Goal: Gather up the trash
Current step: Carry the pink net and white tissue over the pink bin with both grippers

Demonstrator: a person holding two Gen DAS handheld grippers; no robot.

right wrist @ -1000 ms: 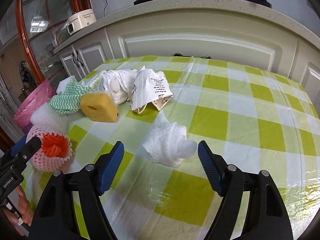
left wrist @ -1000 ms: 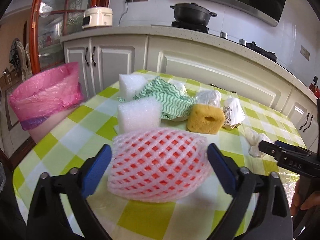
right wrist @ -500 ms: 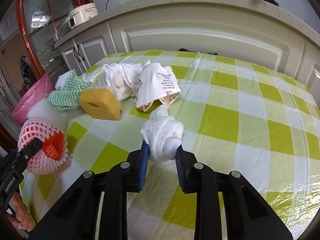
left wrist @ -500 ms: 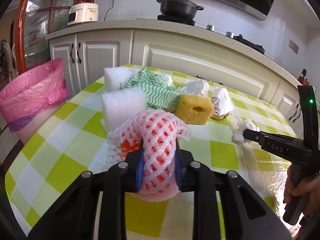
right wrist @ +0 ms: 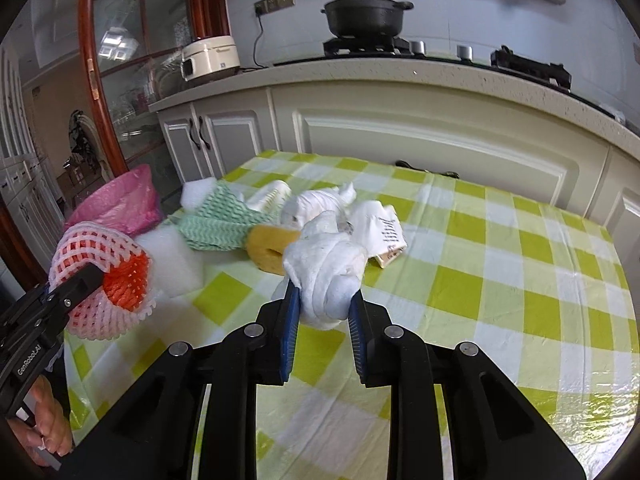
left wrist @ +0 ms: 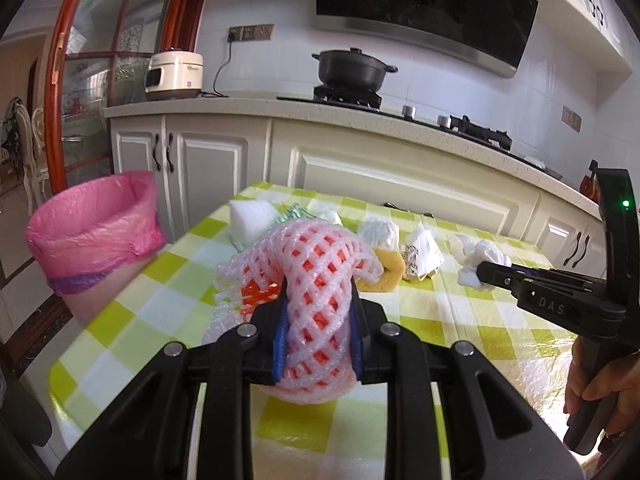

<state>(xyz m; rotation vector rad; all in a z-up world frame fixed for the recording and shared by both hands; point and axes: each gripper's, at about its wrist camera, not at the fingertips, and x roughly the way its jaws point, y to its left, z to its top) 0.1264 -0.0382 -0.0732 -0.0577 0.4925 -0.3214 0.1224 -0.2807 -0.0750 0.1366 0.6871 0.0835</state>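
Pink foam net (left wrist: 316, 280) squeezed between the blue pads of the left gripper (left wrist: 318, 344), jaws clamped on it, held up off the green-and-white checked tablecloth (left wrist: 472, 332); orange inner mesh shows through. In the right wrist view the same net (right wrist: 102, 276) hangs at the left edge, above the table corner. Right gripper (right wrist: 324, 320) is closed on a wad of white tissue (right wrist: 326, 276), lifted clear of the cloth. Pink-lined bin (left wrist: 94, 226) stands just off the table's left side, near the net. Rest of the trash sits mid-table: white foam block (right wrist: 174, 256), green zigzag cloth (right wrist: 216, 222), yellow sponge (right wrist: 270, 248), crumpled white bag (right wrist: 320, 204), printed paper wrapper (right wrist: 384, 232), all bunched together and touching. Black pot (right wrist: 366, 14) on the stove behind, rice cooker (right wrist: 210, 58) on the counter.
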